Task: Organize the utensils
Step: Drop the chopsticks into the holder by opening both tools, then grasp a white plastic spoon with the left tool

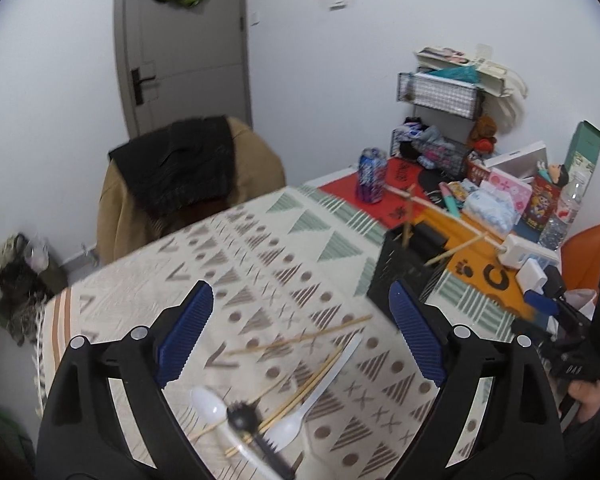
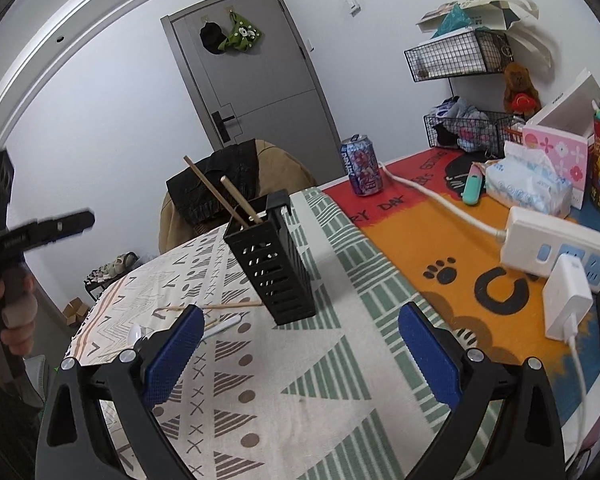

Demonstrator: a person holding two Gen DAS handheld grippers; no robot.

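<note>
A lived-in room of a home: a grey door (image 2: 260, 80) hung with hats, a jacket-draped chair (image 1: 188, 184), wall-mounted wire baskets (image 2: 460, 56), and a patterned cloth on the surface (image 2: 300, 380).

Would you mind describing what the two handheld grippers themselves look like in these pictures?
Both look alike: the left gripper and the right gripper have black angular plastic frames with silver pivot bolts, and each finger carries a blue ribbed pad. Seen from the side, the left one has a black pistol-style body with small white lettering.

free: patterned cloth (image 2: 260, 400) | blocked: black holder (image 2: 276, 264), power strip (image 2: 540, 240)
</note>
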